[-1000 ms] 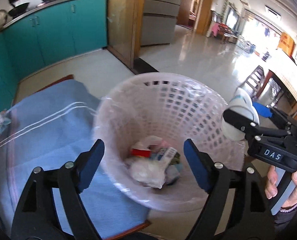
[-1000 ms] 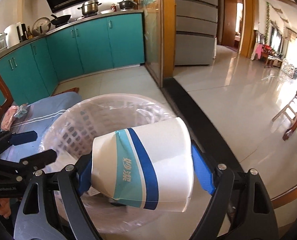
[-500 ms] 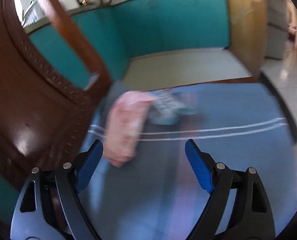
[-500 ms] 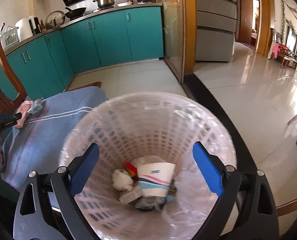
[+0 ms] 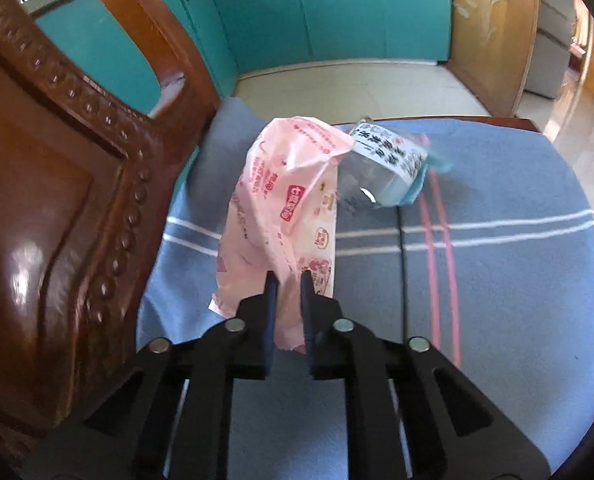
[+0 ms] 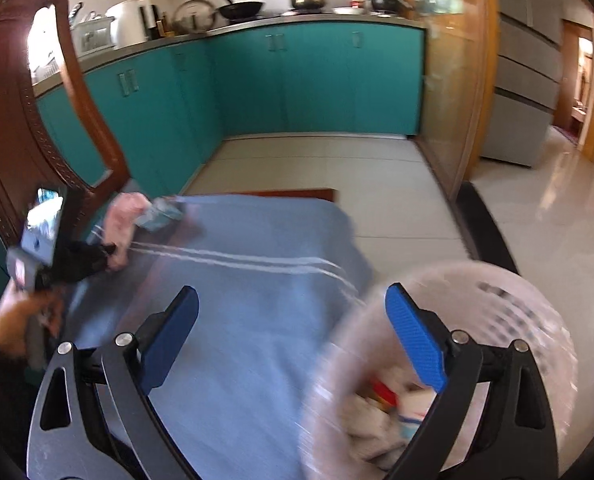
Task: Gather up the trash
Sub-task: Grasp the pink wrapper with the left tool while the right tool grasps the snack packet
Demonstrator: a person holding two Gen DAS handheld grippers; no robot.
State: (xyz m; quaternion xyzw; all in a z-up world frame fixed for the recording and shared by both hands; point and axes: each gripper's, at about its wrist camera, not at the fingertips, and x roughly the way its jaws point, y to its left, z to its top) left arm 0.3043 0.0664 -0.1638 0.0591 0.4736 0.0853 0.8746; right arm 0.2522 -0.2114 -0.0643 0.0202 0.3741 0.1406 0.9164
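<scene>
Left gripper pinching the pink wrapper by the chair back.

The pink wrapper [image 5: 285,208] is lying at the blue cloth's [image 5: 497,280] far left edge, its near end pinched by the left gripper [image 5: 288,280]; the right gripper [image 6: 293,320] is hanging spread and empty, beside the basket [image 6: 537,304] meant for trash.

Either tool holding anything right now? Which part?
Left tool is shut on the pink wrapper, pinching its near lower end. Right tool is open, nothing between its fingers.
</scene>
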